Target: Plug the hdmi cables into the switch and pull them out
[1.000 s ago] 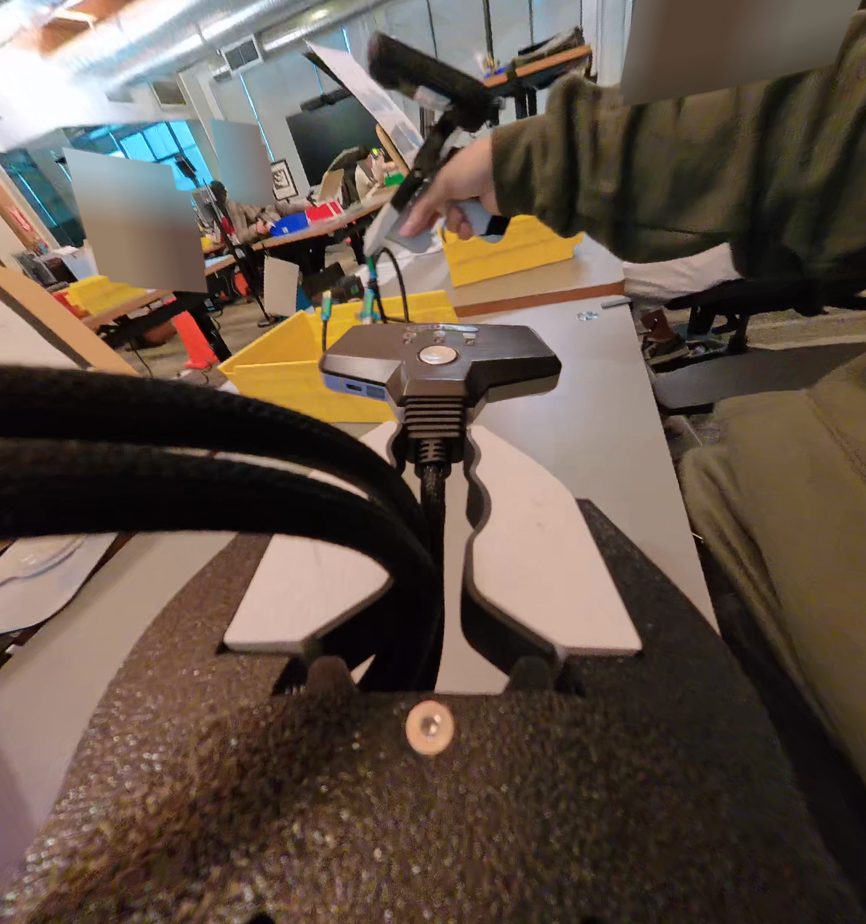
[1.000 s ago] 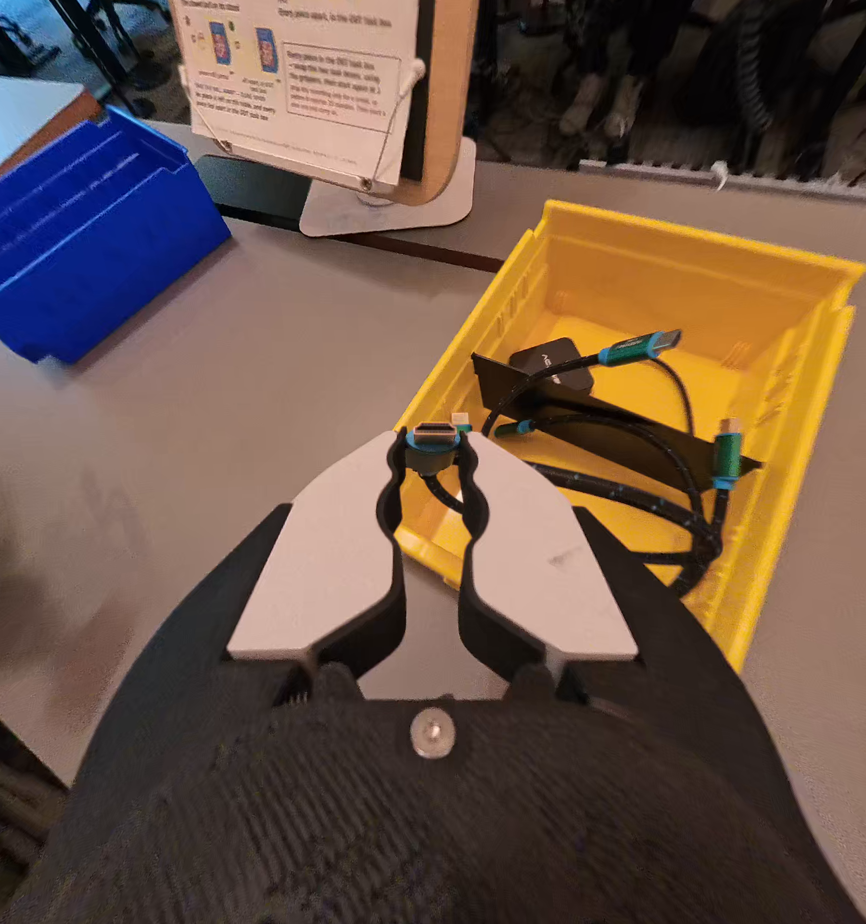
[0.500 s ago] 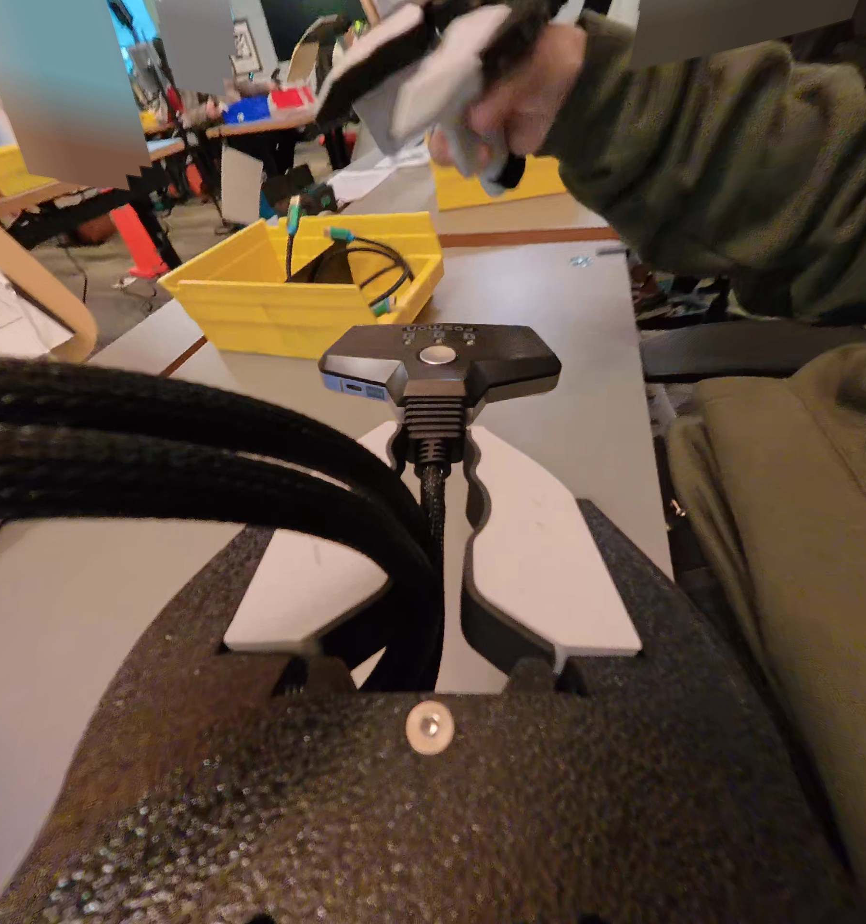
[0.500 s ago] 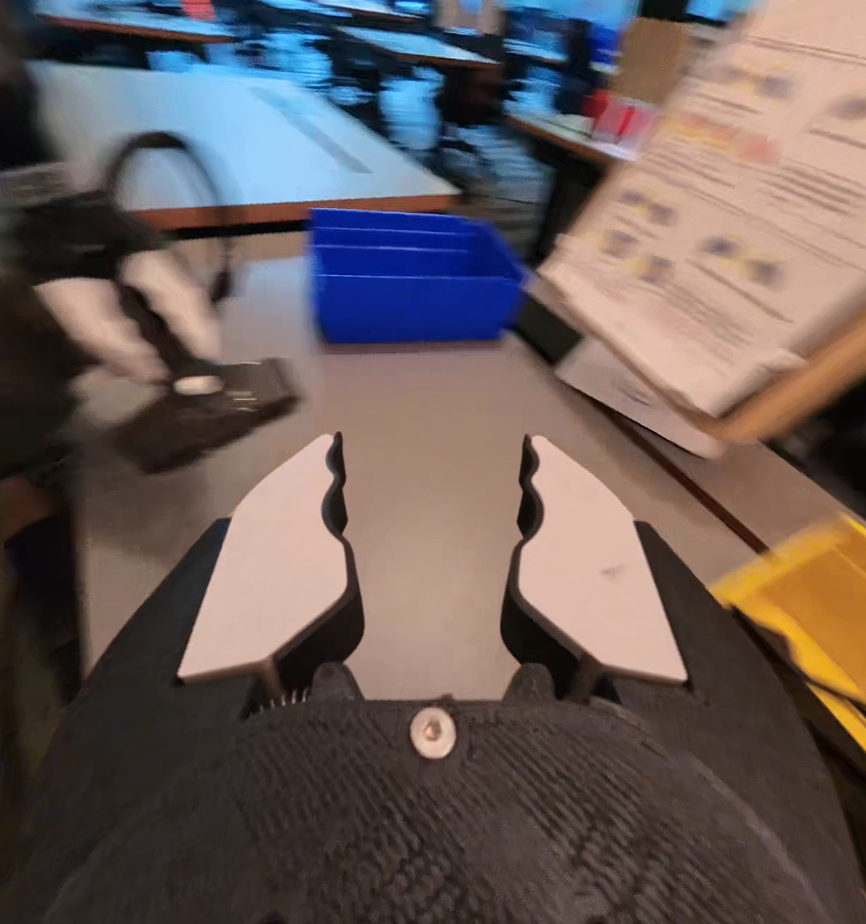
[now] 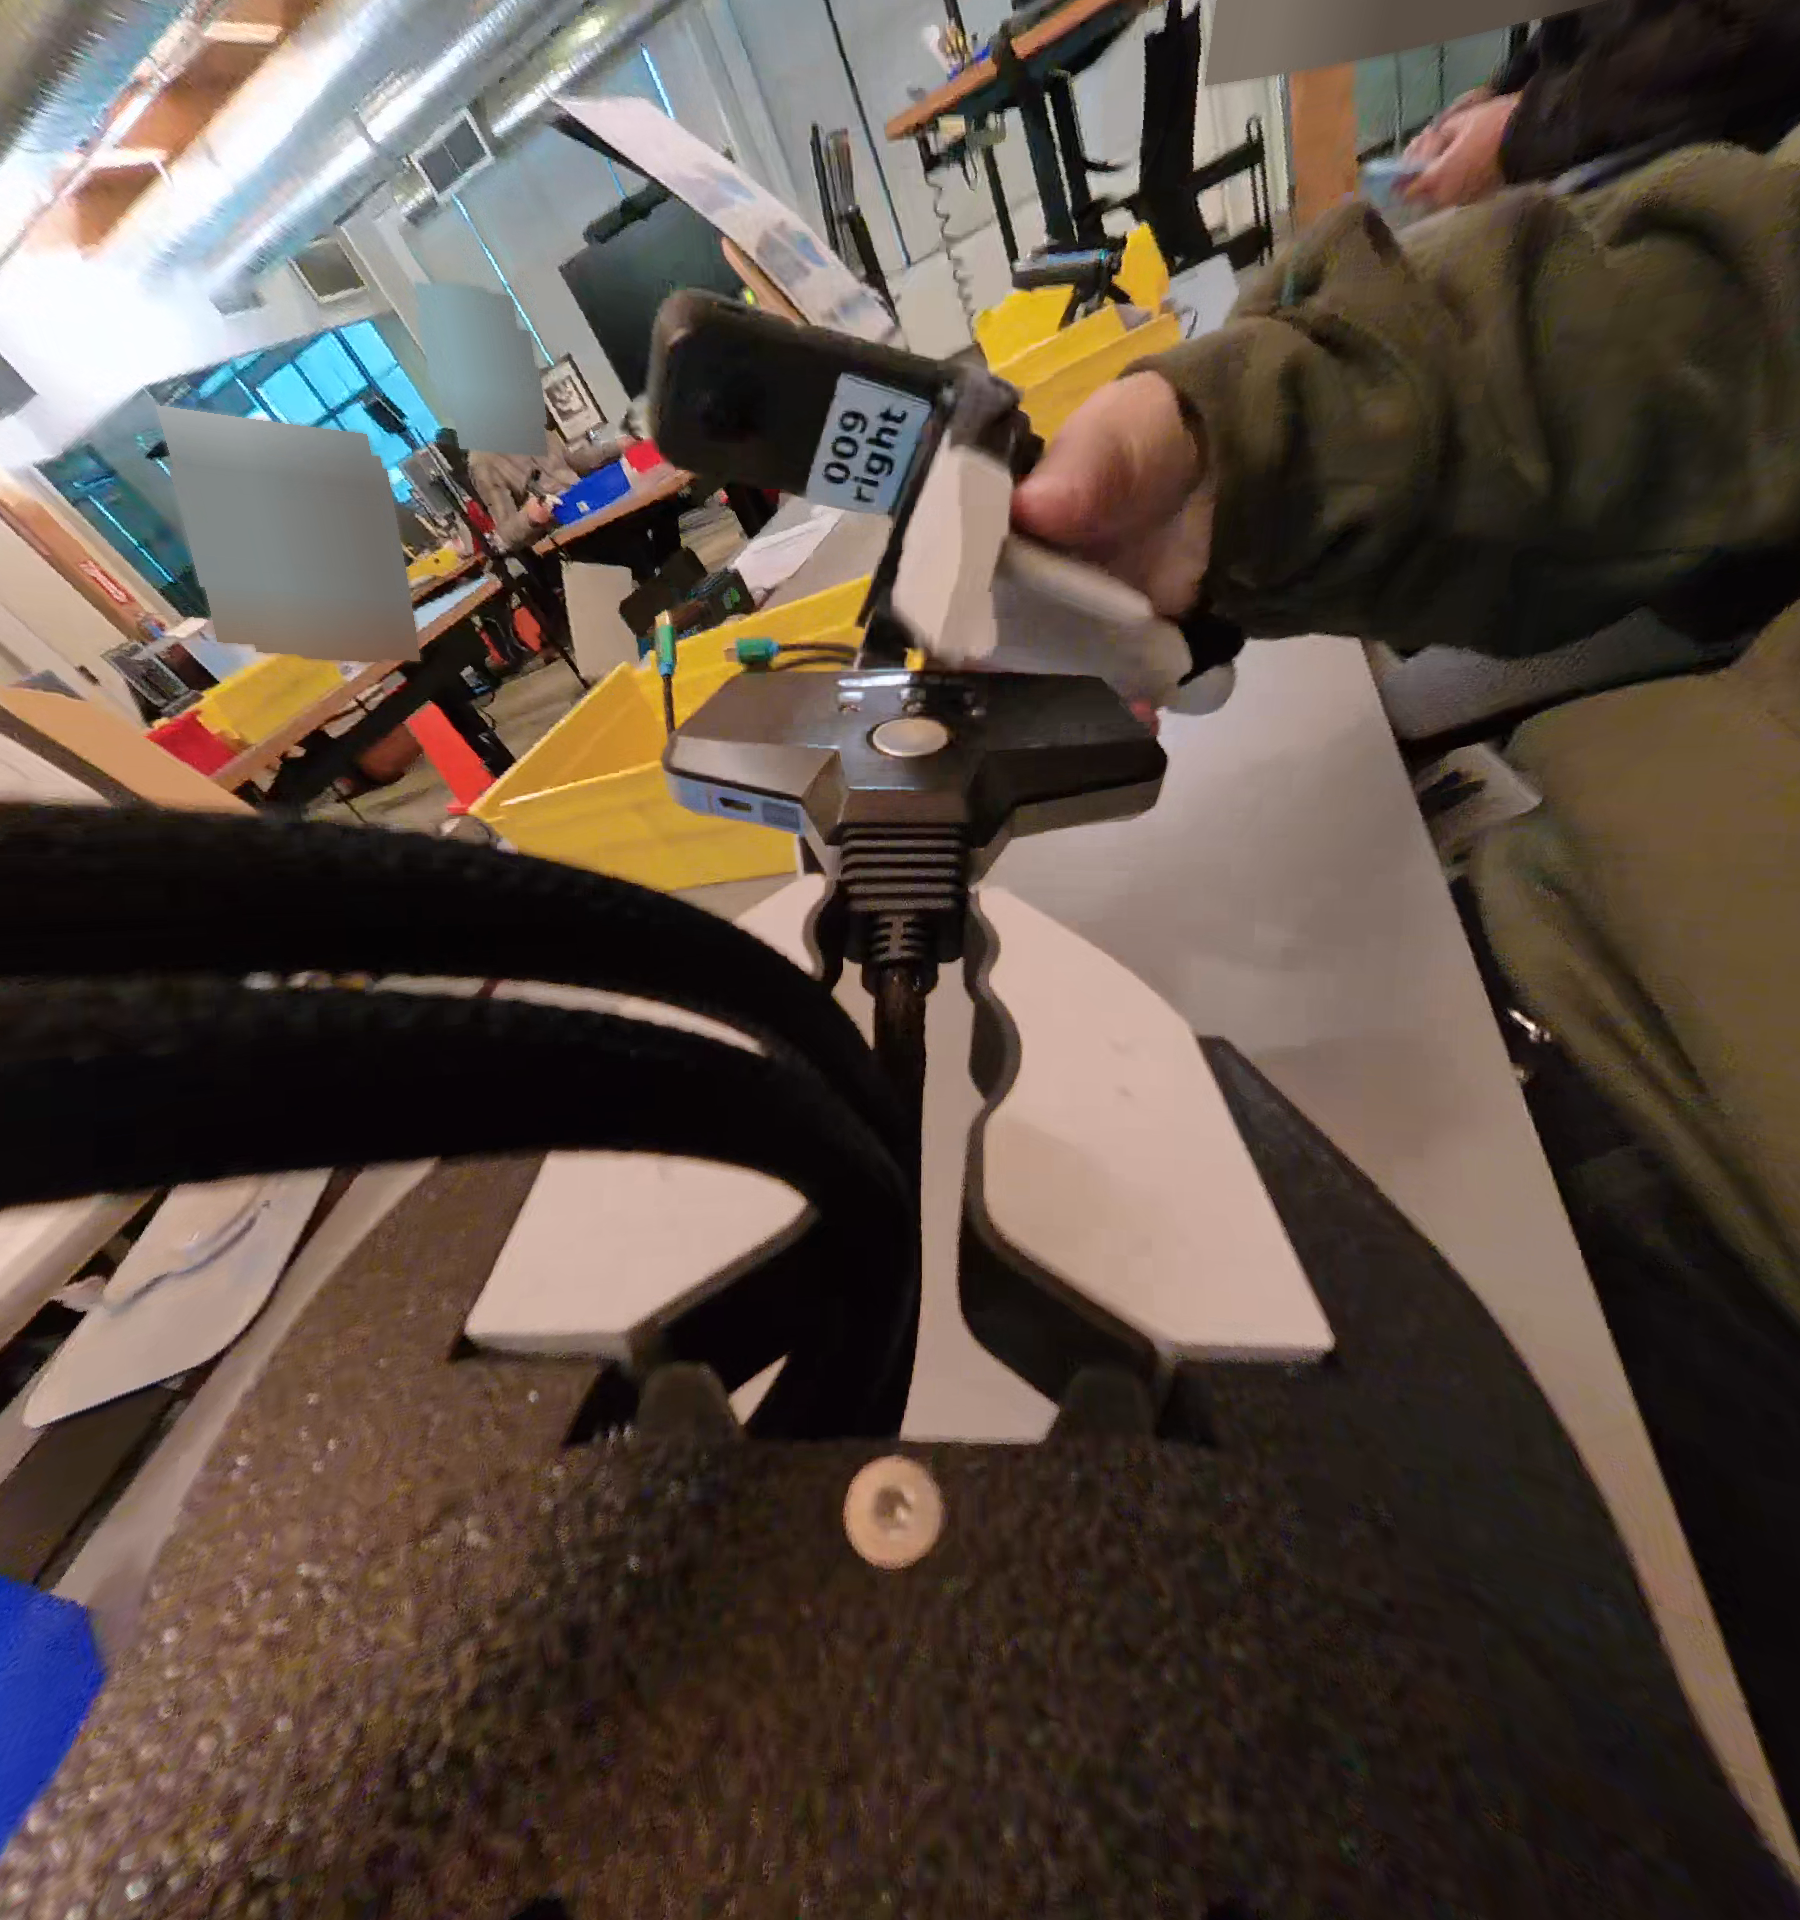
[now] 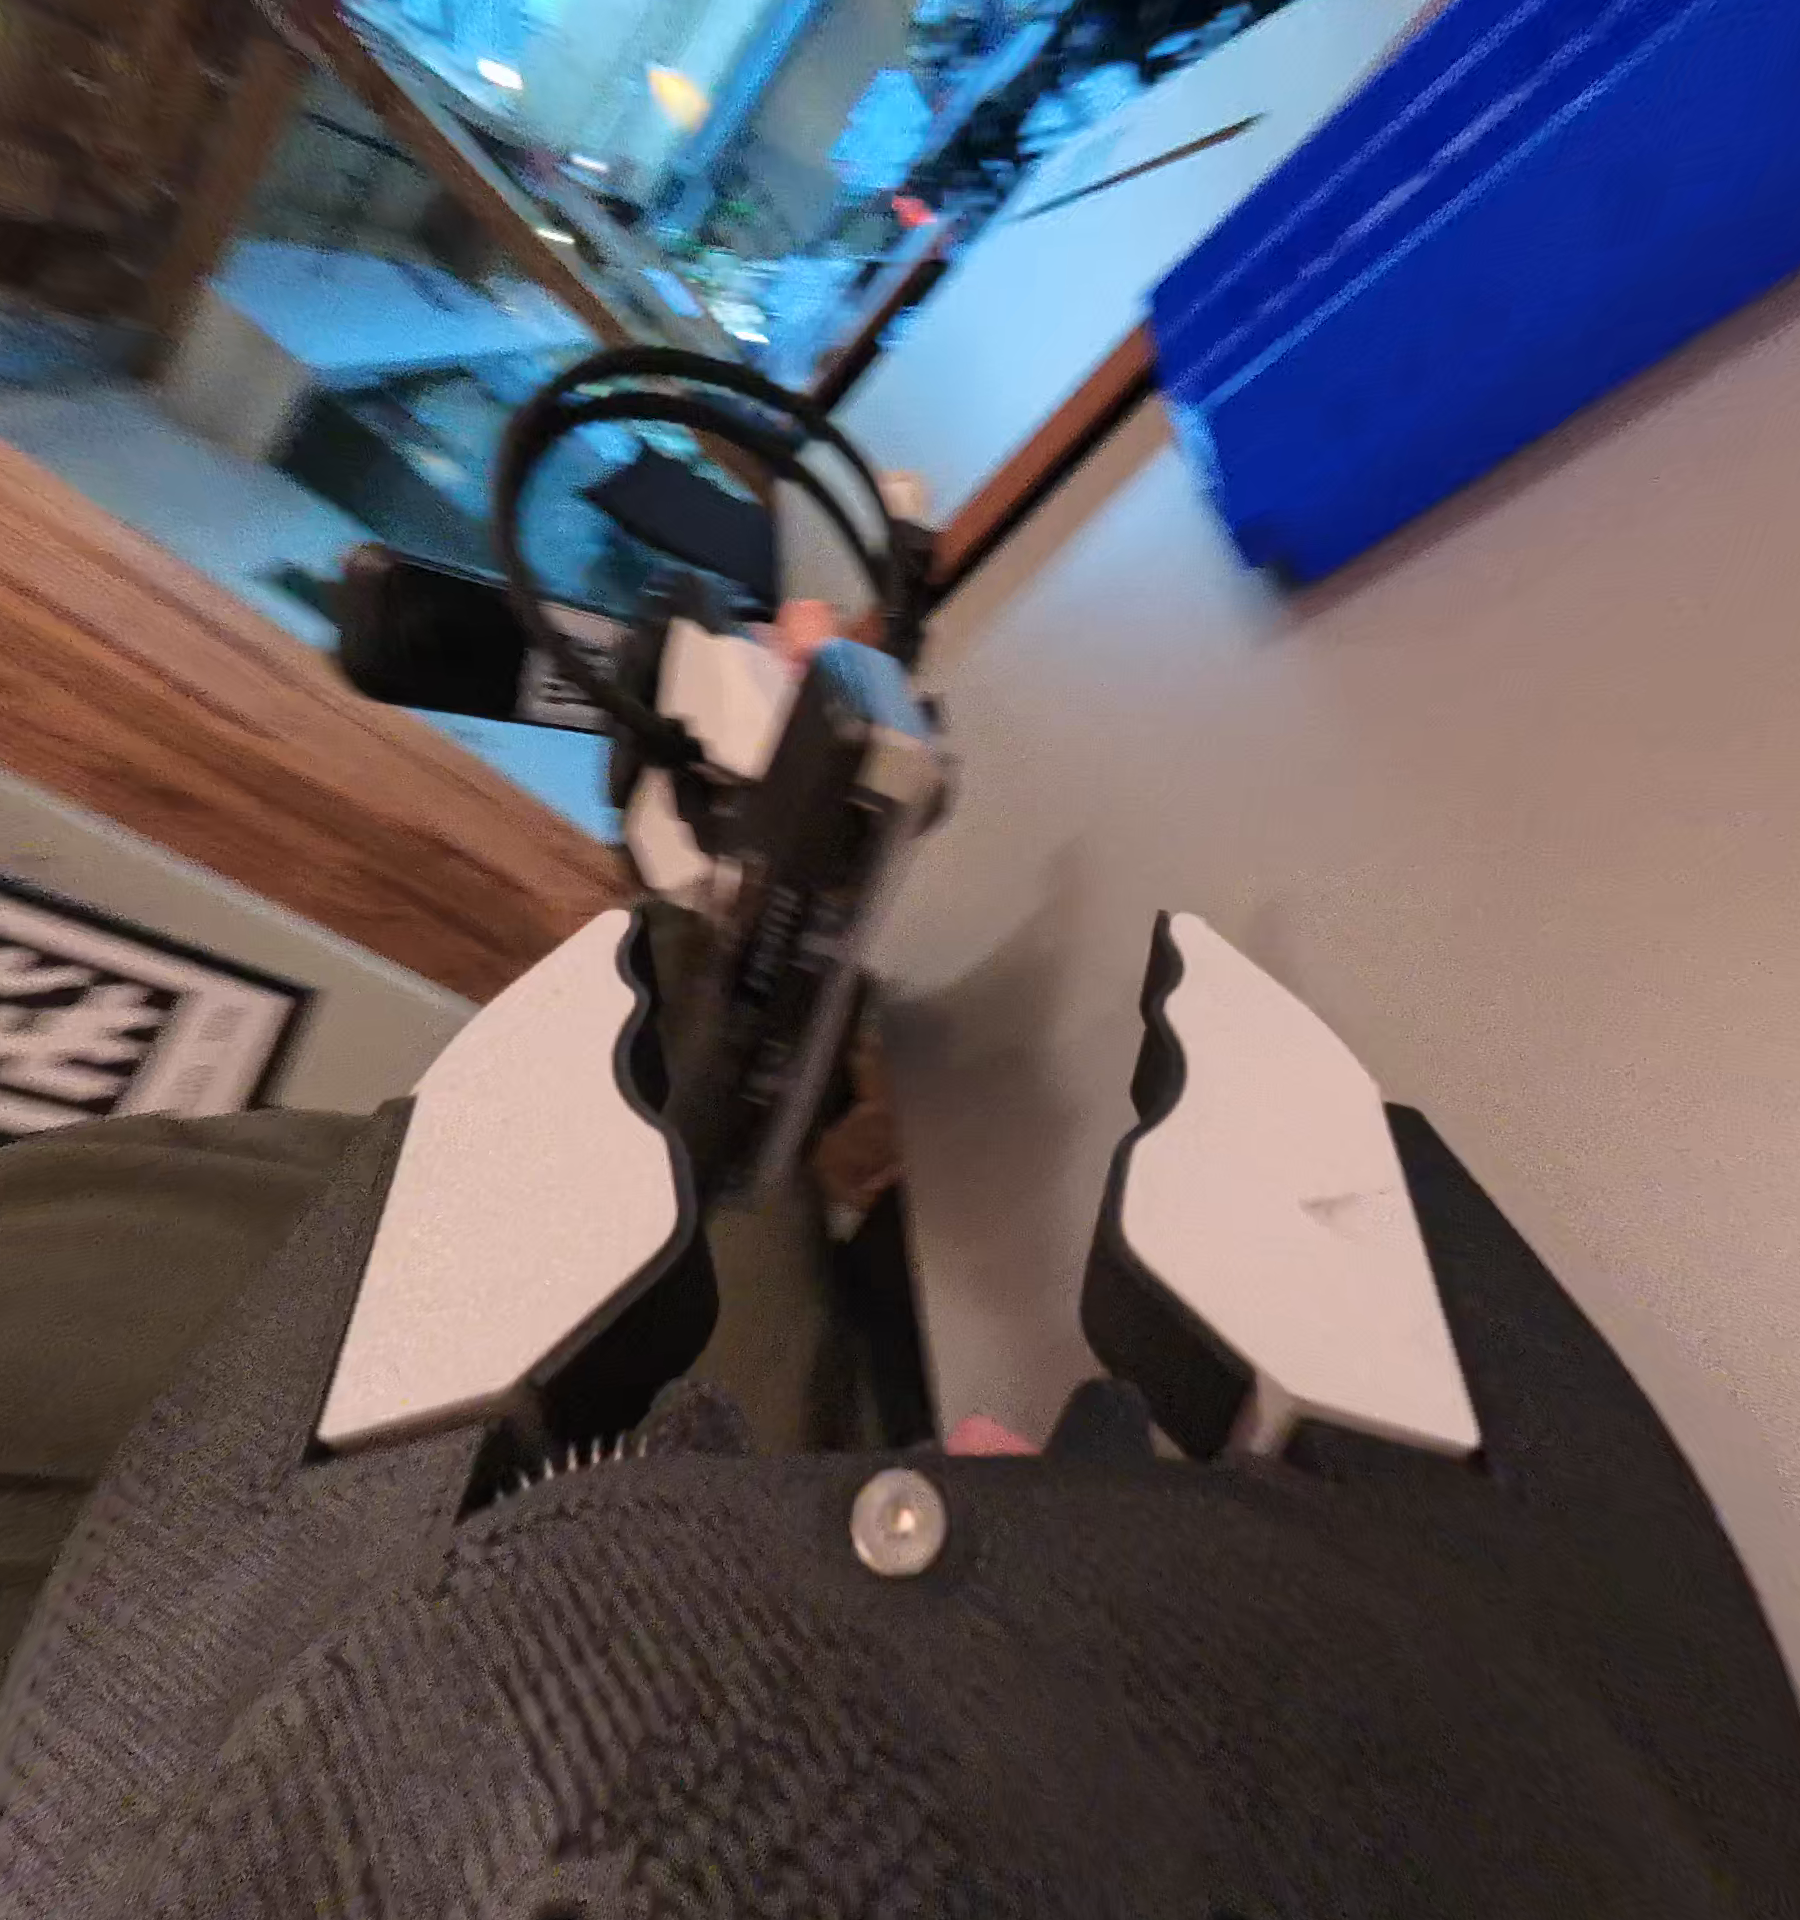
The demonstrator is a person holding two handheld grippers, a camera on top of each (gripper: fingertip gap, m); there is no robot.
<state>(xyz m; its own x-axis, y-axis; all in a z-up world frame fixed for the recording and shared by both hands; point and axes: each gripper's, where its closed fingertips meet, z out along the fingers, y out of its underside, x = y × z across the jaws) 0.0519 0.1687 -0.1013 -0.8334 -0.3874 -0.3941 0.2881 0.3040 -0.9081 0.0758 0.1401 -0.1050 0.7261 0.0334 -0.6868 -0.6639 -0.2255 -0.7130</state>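
Black switch (image 5: 911,743) pinched by left hand-held gripper (image 5: 901,925); right hand-held gripper (image 6: 896,966) spread.

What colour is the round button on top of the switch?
Silver, on the black switch; the button shows best in the left wrist view.

One switch (image 5: 911,753) at twelve o'clock, two black cable loops (image 5: 356,997) sweeping in from nine, one yellow bin (image 5: 615,769) at eleven, two green-tipped plugs (image 5: 750,651) poking above it.
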